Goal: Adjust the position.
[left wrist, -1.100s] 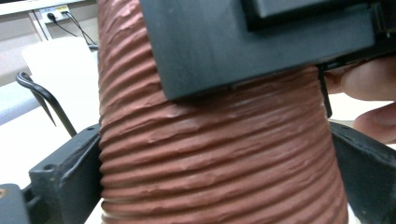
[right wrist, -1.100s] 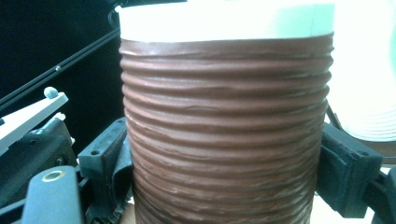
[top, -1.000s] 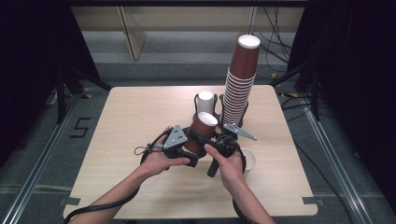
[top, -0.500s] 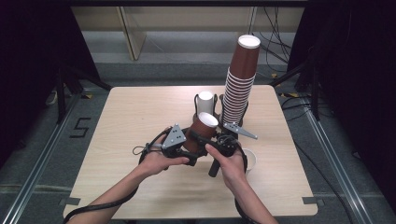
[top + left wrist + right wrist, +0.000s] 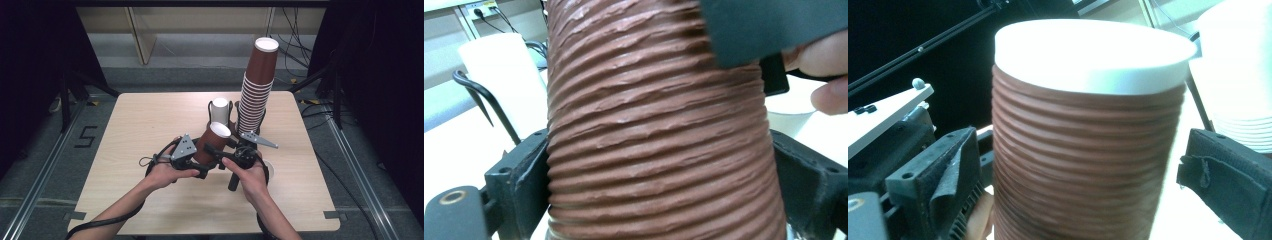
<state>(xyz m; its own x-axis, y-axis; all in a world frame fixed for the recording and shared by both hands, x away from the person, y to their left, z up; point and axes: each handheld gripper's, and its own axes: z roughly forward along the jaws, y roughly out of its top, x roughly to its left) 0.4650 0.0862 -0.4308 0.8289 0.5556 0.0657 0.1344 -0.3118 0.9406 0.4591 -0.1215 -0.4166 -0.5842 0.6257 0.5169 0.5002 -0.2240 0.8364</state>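
- A brown ribbed paper cup (image 5: 212,142) with a white inside sits at the centre of the high view, tilted so its open mouth leans to the upper right, held above the pale wooden surface (image 5: 135,125).
- In the left gripper view the cup's wall (image 5: 659,135) shows close horizontal ridges, slightly crinkled, and it narrows upward in the frame.
- The left gripper (image 5: 192,160), left of centre in the high view, has its fingers (image 5: 524,180) closed against the cup's lower part, one pad on each side of the ribbed wall.
- The right gripper (image 5: 235,155), just right of the cup, straddles it; in the right gripper view its fingers (image 5: 943,180) stand spread with visible gaps to the cup (image 5: 1083,150), so they are parted and not pressing it.
- A tall, slightly leaning stack of the same brown cups (image 5: 257,85) rises in the upper right of centre.
- Just left of the stack's base stands another white-mouthed cup (image 5: 220,110) inside a black wire holder.
- A further white rim (image 5: 268,170) peeks out at the right hand (image 5: 247,177).
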